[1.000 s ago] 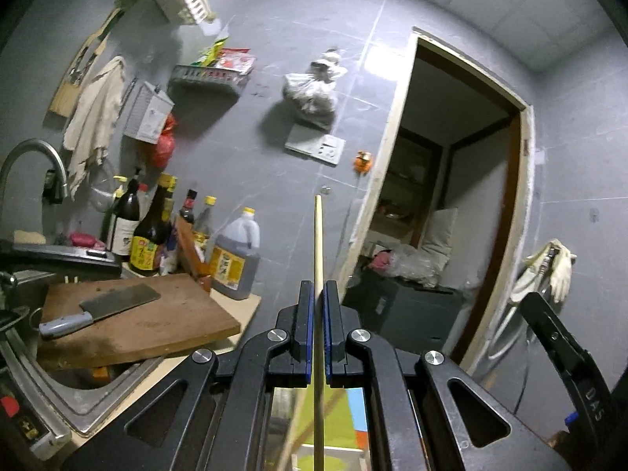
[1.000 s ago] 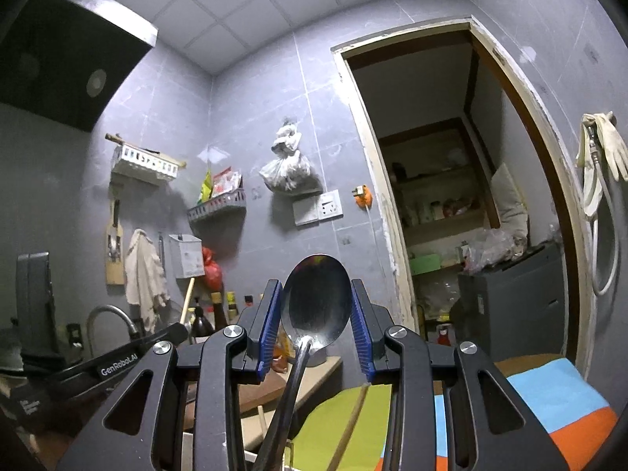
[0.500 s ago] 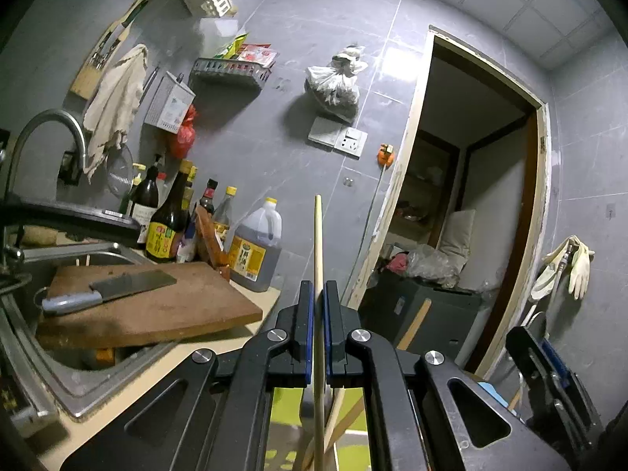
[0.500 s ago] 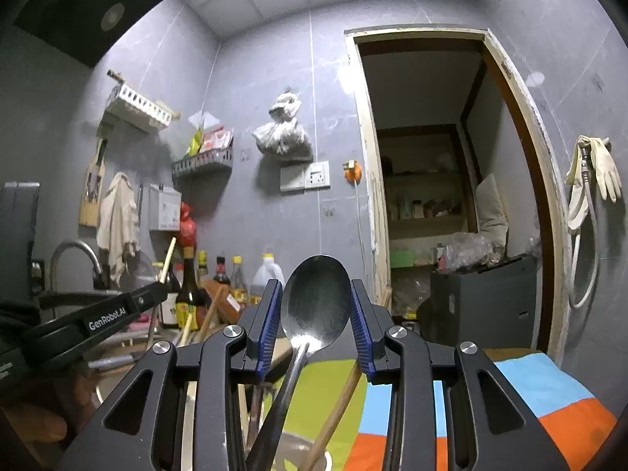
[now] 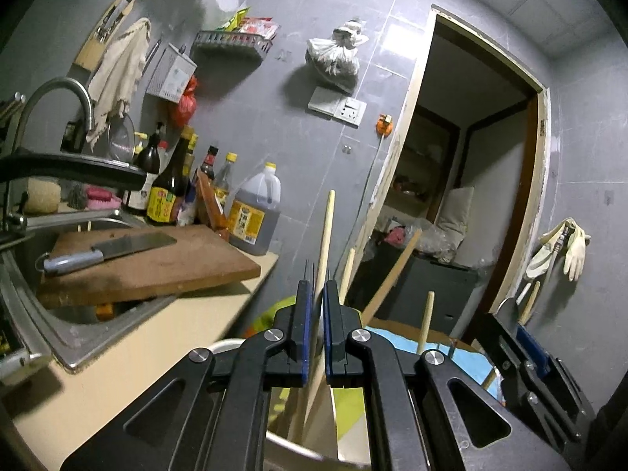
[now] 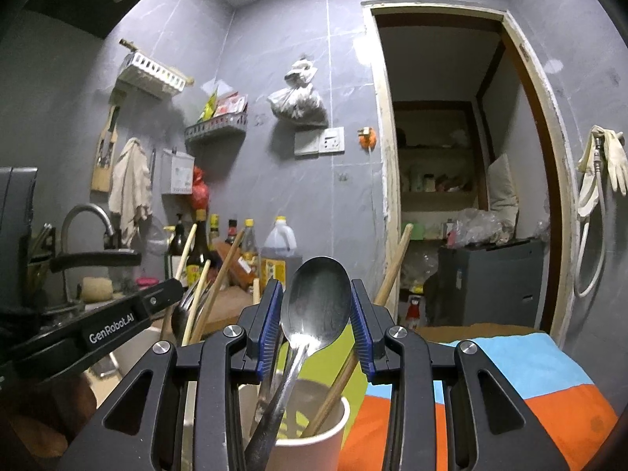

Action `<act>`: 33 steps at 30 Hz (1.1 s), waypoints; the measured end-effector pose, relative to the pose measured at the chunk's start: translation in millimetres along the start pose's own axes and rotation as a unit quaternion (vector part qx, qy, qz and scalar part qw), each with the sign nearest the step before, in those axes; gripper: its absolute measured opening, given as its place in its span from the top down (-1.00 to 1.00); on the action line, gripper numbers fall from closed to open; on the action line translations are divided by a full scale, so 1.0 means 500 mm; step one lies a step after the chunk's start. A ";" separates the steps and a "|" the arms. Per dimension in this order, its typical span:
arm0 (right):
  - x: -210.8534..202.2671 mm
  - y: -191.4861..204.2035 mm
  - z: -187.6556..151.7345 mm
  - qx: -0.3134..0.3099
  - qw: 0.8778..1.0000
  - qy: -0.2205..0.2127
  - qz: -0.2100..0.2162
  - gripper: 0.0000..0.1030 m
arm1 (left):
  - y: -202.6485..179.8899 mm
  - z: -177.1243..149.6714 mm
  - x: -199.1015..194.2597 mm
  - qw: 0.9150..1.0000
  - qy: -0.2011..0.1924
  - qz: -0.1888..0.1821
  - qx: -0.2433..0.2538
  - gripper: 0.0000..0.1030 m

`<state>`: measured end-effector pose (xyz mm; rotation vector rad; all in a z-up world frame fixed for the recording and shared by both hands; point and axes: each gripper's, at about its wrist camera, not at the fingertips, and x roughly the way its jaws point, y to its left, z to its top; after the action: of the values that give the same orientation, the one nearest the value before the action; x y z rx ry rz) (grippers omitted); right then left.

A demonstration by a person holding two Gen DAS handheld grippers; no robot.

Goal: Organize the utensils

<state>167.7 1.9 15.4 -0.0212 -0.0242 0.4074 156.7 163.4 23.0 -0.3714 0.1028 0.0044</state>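
Observation:
My left gripper has its jaws slightly apart around a long wooden chopstick, which leans left and stands in a holder below; whether the pads still press it is unclear. Other wooden chopsticks stand beside it. My right gripper is shut on the bowl of a metal spoon, whose handle reaches down into a white paper cup holding more chopsticks. The left gripper shows at the left of the right wrist view, by a second cup with chopsticks and a fork.
A colourful cloth covers the table under the cups. To the left are a sink, a cutting board with a cleaver, and several sauce bottles. A doorway opens behind.
Both grippers have lowered toward the cups. The left jaws have parted a little and the chopstick now leans left instead of standing straight. The spoon has gone down into the cup.

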 end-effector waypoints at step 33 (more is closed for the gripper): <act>-0.046 -0.032 0.017 0.020 0.999 -0.006 0.027 0.09 | -0.011 0.005 -0.054 0.999 0.012 -0.029 -0.010 0.62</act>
<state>152.7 -22.1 23.9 0.0196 -0.0281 0.4622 129.9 159.6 29.9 -0.3939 0.1158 -0.0559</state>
